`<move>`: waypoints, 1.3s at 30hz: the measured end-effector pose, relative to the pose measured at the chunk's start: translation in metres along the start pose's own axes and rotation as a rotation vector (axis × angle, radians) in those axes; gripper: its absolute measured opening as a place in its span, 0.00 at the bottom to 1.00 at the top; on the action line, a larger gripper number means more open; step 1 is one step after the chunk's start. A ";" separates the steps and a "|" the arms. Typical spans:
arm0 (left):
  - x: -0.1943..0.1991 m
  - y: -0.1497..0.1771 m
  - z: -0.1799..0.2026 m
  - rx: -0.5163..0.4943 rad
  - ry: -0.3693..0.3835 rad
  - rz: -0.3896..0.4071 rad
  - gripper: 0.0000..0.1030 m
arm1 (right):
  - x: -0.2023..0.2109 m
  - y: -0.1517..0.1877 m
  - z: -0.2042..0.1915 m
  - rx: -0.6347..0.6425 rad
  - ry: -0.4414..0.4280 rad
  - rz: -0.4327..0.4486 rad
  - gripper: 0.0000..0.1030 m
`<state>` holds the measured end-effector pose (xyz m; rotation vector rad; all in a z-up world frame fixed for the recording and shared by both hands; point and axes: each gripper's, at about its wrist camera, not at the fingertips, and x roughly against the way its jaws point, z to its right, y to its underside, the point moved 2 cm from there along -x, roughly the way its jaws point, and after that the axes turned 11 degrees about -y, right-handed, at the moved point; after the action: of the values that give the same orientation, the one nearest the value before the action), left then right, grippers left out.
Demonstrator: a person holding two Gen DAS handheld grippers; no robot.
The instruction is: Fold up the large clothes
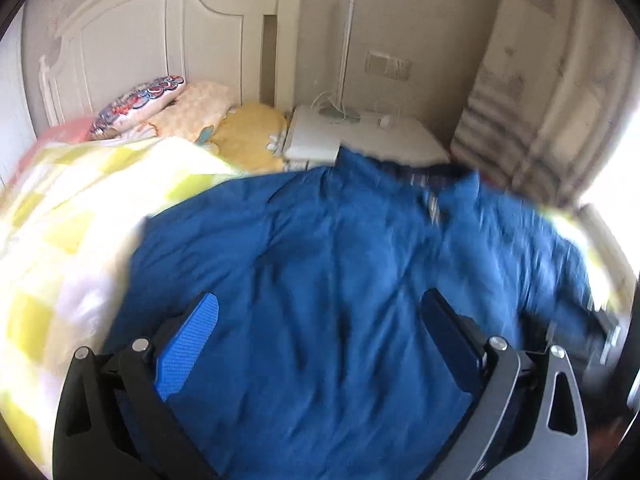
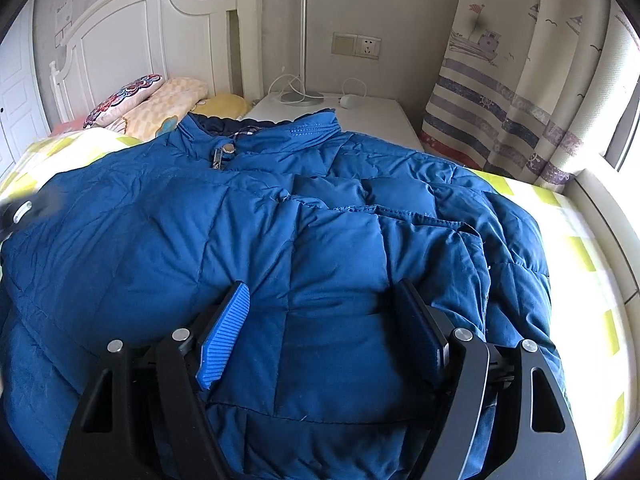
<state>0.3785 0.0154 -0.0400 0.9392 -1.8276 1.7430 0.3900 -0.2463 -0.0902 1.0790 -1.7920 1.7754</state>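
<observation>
The right hand-held gripper (image 2: 322,320) is held open over the hem end of the blue jacket (image 2: 260,232), gripping nothing; the left hand-held gripper (image 1: 320,336) is likewise spread and empty; the jacket's long axis runs toward 12 o'clock, collar (image 2: 256,128) farthest, along the bed (image 2: 580,240)

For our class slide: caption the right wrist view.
Open right tongs over a blue puffer jacket spread on the bed.
</observation>
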 end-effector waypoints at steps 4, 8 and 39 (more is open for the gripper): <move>-0.018 0.037 -0.001 -0.099 -0.029 0.001 0.98 | 0.000 0.000 0.000 -0.001 -0.003 0.003 0.71; -0.022 0.037 0.008 -0.127 -0.067 -0.011 0.98 | -0.002 0.000 0.001 0.003 0.005 -0.003 0.72; 0.017 0.096 -0.009 -0.126 0.015 -0.103 0.98 | 0.069 0.092 0.000 -0.007 -0.065 -0.144 0.84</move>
<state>0.2960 0.0186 -0.0928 0.9495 -1.8232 1.5507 0.2789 -0.2722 -0.0998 1.2437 -1.7097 1.6653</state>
